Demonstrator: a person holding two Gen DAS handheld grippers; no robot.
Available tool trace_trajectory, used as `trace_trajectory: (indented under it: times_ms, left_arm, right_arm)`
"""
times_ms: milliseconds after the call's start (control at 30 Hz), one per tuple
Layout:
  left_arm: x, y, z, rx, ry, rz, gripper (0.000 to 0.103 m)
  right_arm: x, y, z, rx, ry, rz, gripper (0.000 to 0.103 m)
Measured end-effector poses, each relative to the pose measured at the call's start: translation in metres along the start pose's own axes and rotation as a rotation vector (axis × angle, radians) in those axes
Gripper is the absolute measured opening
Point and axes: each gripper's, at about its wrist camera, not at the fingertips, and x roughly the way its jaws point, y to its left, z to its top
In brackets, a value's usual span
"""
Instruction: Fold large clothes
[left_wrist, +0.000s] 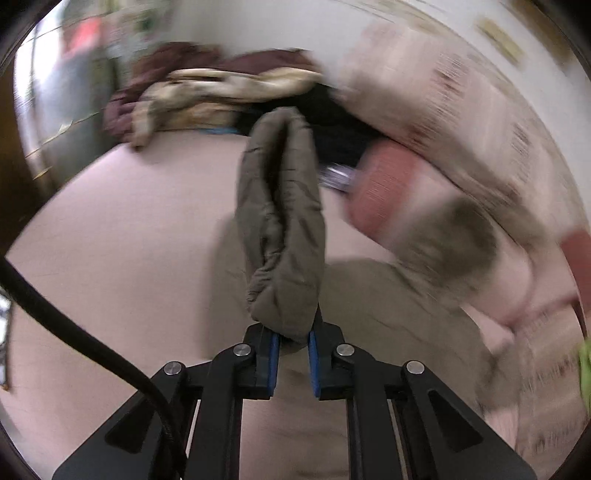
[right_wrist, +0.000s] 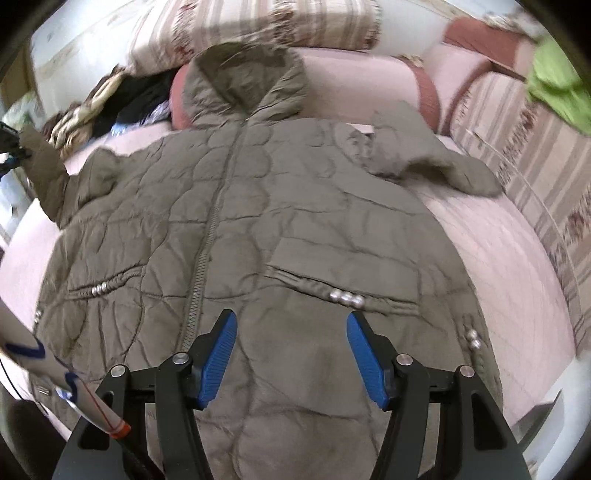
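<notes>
Jacket (right_wrist: 258, 229), olive, quilted and hooded, lies front-up and zipped on the pink bed (right_wrist: 517, 288), hood toward the pillows and its far sleeve (right_wrist: 436, 162) crumpled at the opposite shoulder. The left gripper (left_wrist: 293, 350) has its jaws clamped on the cuff of the near sleeve (left_wrist: 284, 221), which hangs lifted above the mattress; the right wrist view shows that sleeve raised at the jacket's edge. The right gripper (right_wrist: 291, 358) hovers above the lower front, jaws wide apart and holding nothing.

The step in hand looks like folding this sleeve across the chest. To do it well, the cuff should probably travel low and straight toward the zipper, so the padded sleeve lies flat without twisting. The right gripper could press down near the shoulder seam, anchoring the body while the left releases only once the sleeve rests.
</notes>
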Motion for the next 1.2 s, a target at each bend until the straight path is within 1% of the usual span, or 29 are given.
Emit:
trace_trajectory:
  times_ms: [67, 167, 267, 333, 367, 400, 467, 500, 533, 567, 633, 667, 700, 733, 767, 800, 900, 933, 1000, 1067, 1100, 1167, 1200]
  left_arm:
    - [0.005, -0.041, -0.022, 0.061, 0.031, -0.037, 0.012]
    - [0.025, -0.090, -0.065, 0.123, 0.105, -0.076, 0.013]
    - [0.041, -0.117, -0.103, 0.169, 0.145, -0.043, 0.017]
    - [0.052, -0.124, -0.127, 0.173, 0.190, -0.019, 0.027]
    - [0.054, -0.125, -0.137, 0.169, 0.206, -0.016, 0.029]
    - [0.053, -0.124, -0.148, 0.158, 0.229, -0.028, 0.033]
    - [0.045, -0.114, -0.160, 0.138, 0.248, -0.070, 0.038]
    - [0.036, -0.109, -0.167, 0.130, 0.245, -0.081, 0.043]
    - [0.028, -0.103, -0.171, 0.126, 0.234, -0.082, 0.048]
    - [0.018, -0.098, -0.176, 0.125, 0.216, -0.083, 0.051]
    - [-0.004, -0.083, -0.188, 0.131, 0.169, -0.070, 0.058]
    - [-0.010, -0.075, -0.191, 0.133, 0.151, -0.054, 0.060]
    - [-0.013, -0.068, -0.193, 0.131, 0.137, -0.036, 0.061]
    - [-0.019, -0.056, -0.199, 0.125, 0.114, 0.000, 0.062]
    - [-0.019, -0.052, -0.201, 0.121, 0.101, 0.028, 0.063]
    - [-0.020, -0.043, -0.204, 0.118, 0.081, 0.070, 0.063]
    - [-0.019, -0.012, -0.211, 0.129, 0.024, 0.203, 0.063]
    - [-0.015, -0.001, -0.213, 0.144, 0.010, 0.262, 0.063]
    - [-0.009, 0.014, -0.217, 0.165, 0.002, 0.308, 0.063]
    - [0.000, 0.027, -0.222, 0.180, -0.003, 0.340, 0.063]
    - [0.005, 0.032, -0.224, 0.182, -0.005, 0.338, 0.063]
    - [0.013, 0.042, -0.227, 0.172, -0.009, 0.307, 0.063]
    - [0.016, 0.046, -0.228, 0.159, -0.012, 0.296, 0.066]
  right_arm:
    - [-0.008, -0.012, -0.005, 0.023, -0.009, -0.002, 0.066]
    - [-0.020, -0.030, -0.012, 0.045, -0.023, -0.014, 0.066]
    - [-0.028, -0.049, -0.018, 0.073, -0.024, -0.026, 0.066]
    - [-0.031, -0.062, -0.021, 0.099, -0.021, -0.036, 0.066]
    - [-0.032, -0.066, -0.022, 0.107, -0.020, -0.037, 0.066]
    - [-0.034, -0.072, -0.022, 0.121, -0.016, -0.037, 0.067]
    - [-0.035, -0.081, -0.022, 0.139, -0.014, -0.037, 0.071]
    - [-0.035, -0.083, -0.021, 0.147, -0.015, -0.035, 0.075]
    - [-0.035, -0.085, -0.019, 0.153, -0.017, -0.030, 0.077]
    - [-0.035, -0.085, -0.017, 0.157, -0.021, -0.021, 0.077]
    - [-0.034, -0.081, -0.010, 0.155, -0.037, 0.026, 0.083]
    - [-0.033, -0.077, -0.008, 0.151, -0.044, 0.041, 0.084]
    - [-0.031, -0.071, -0.002, 0.139, -0.054, 0.079, 0.085]
    - [-0.028, -0.064, 0.004, 0.124, -0.061, 0.118, 0.085]
    - [-0.027, -0.057, 0.009, 0.115, -0.062, 0.137, 0.085]
    - [-0.022, -0.046, 0.017, 0.094, -0.059, 0.165, 0.085]
    - [-0.007, -0.018, 0.038, 0.047, -0.047, 0.213, 0.085]
    - [0.003, -0.004, 0.049, 0.032, -0.038, 0.242, 0.085]
    - [0.024, 0.017, 0.066, 0.021, -0.011, 0.301, 0.085]
    - [0.051, 0.037, 0.084, 0.022, 0.018, 0.332, 0.085]
    - [0.065, 0.048, 0.093, 0.019, 0.031, 0.342, 0.085]
    - [0.086, 0.066, 0.108, 0.006, 0.057, 0.365, 0.084]
    - [0.101, 0.076, 0.115, -0.002, 0.074, 0.374, 0.084]
